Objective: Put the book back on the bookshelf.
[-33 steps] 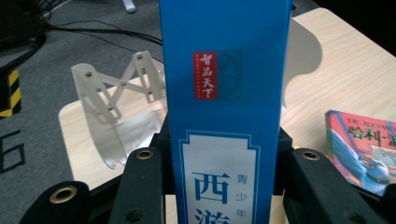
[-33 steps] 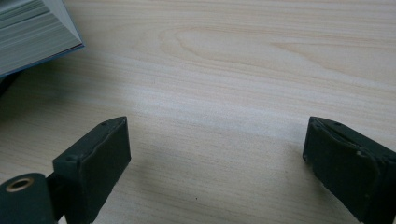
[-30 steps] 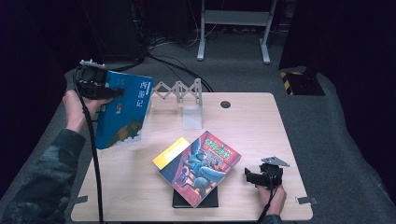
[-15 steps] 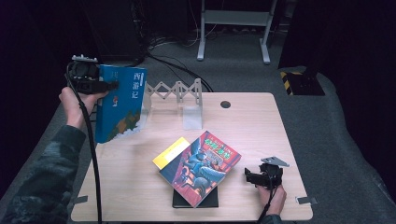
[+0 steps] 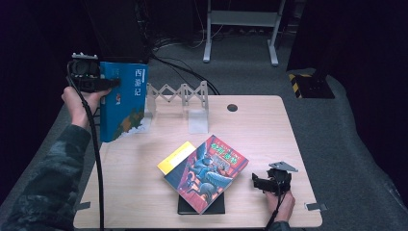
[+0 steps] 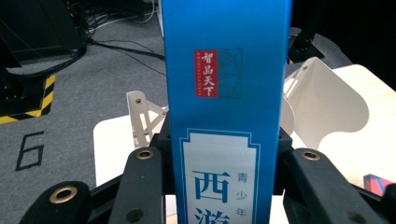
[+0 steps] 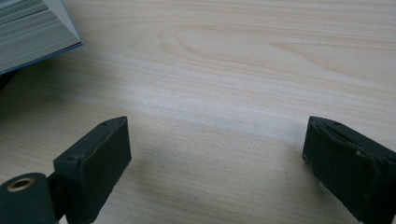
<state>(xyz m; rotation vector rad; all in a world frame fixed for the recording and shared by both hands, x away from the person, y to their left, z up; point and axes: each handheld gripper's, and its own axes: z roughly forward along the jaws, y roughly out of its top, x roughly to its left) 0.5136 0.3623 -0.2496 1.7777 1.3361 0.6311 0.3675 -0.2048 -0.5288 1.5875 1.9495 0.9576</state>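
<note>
- A lab-like recording room is suggested by the dark curtained surroundings.
- Behind the wooden table (image 5: pixel 260 120), cables (image 5: pixel 178 45), a metal stand (image 5: pixel 240 19) and hazard-striped tape (image 5: pixel 299 79) are seen.

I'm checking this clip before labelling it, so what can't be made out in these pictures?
- Blue book: in the left gripper view, top and bottom cut off by the frame.
- Black book: high view, mostly covered by the colourful book.
- Right gripper: high view, too small to judge its jaws.

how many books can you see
4: a blue hardcover book clamped upright in the left tool; a colourful illustrated book atop a yellow book and a black book. More may be hidden.
</note>
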